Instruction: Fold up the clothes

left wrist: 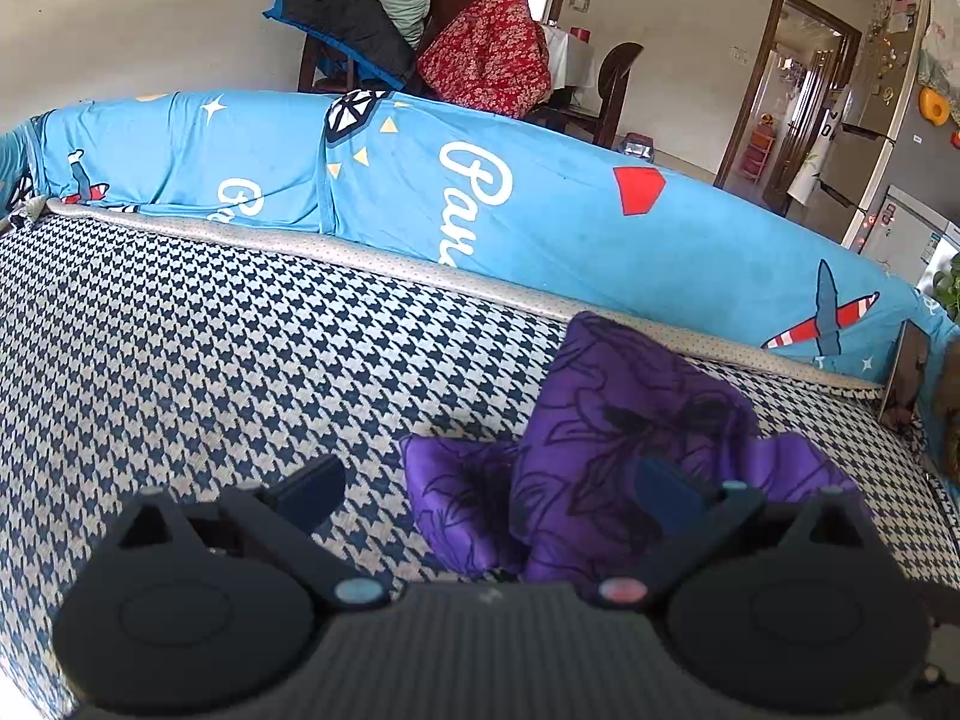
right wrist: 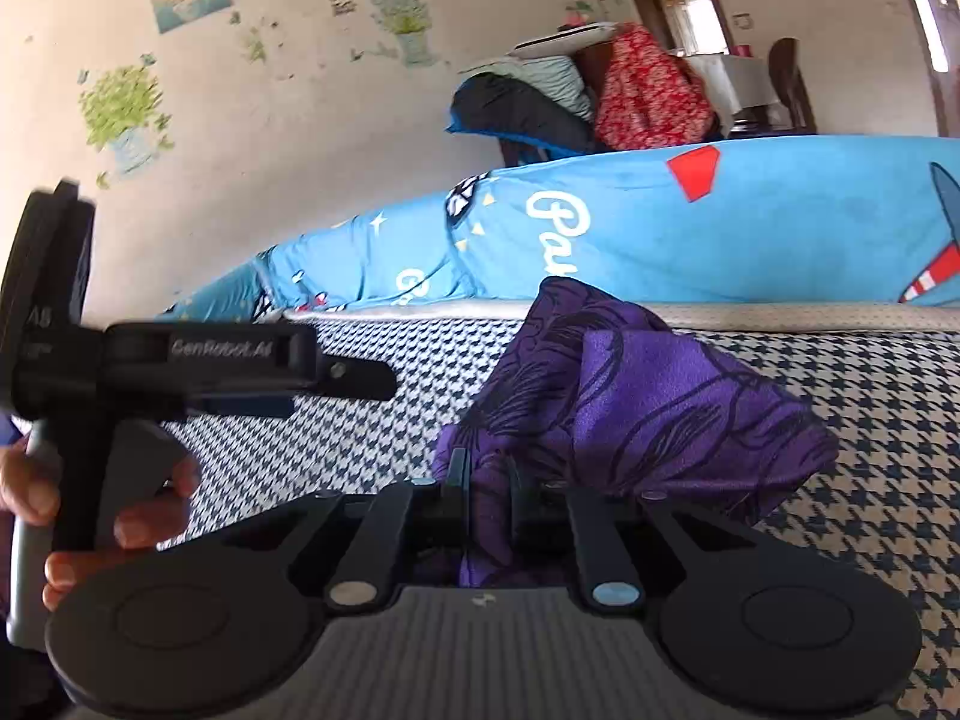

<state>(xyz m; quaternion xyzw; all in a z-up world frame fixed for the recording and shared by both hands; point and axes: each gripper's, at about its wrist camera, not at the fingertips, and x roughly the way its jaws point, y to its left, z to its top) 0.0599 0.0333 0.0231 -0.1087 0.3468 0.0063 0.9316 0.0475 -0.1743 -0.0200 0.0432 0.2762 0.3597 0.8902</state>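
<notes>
Now we see our right tongs (right wrist: 487, 483) clamped on a fold of the purple flowered garment (right wrist: 648, 402), which rises bunched from the houndstooth bed cover (right wrist: 870, 396); our left tongs (left wrist: 489, 489) stand wide apart just above the cloth, gripping nothing, with the blue bolster (left wrist: 540, 210) behind

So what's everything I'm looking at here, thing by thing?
purple garment: one, purple with dark flower outlines, bunched on the bed
bed cover: one, navy and cream houndstooth, under the garment
blue quilt: one, bright blue with prints, along the bed's far edge
clothes pile: several, black, green, red floral, on furniture behind
fridge: one, grey, far right
left gripper: black, open, empty
right gripper: black, shut on the purple garment
hand: one, holding the left gripper's handle
</notes>
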